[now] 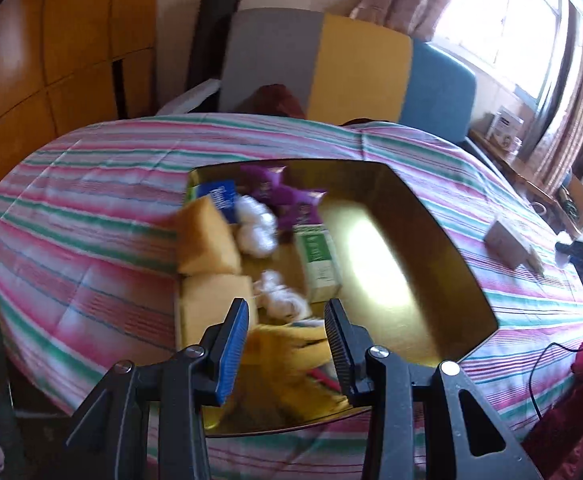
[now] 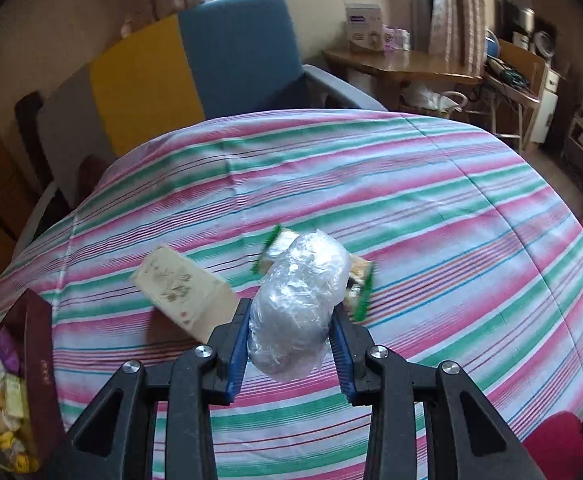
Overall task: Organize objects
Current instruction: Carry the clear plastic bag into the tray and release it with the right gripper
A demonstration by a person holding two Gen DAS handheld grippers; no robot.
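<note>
A gold-lined box (image 1: 431, 240) sits on the striped cloth and holds yellow sponges (image 1: 207, 240), white balls (image 1: 255, 224), purple packets (image 1: 287, 200) and a green carton (image 1: 317, 264). My left gripper (image 1: 285, 308) hovers over its near end, shut on a blurred yellow thing (image 1: 287, 348). My right gripper (image 2: 291, 306) is shut on a clear plastic-wrapped bundle (image 2: 299, 296), lifted off the cloth. Below it lie a beige carton (image 2: 179, 284) and a green-edged packet (image 2: 359, 284). The box's maroon wall (image 2: 37, 344) shows at the left of the right wrist view.
The striped cloth (image 2: 411, 200) covers the whole table. A grey, yellow and blue sofa (image 2: 235, 52) stands behind it, a wooden desk (image 2: 403, 64) at the back right. The beige carton (image 1: 511, 244) lies right of the box. A black cable (image 1: 547, 360) crosses the cloth's right edge.
</note>
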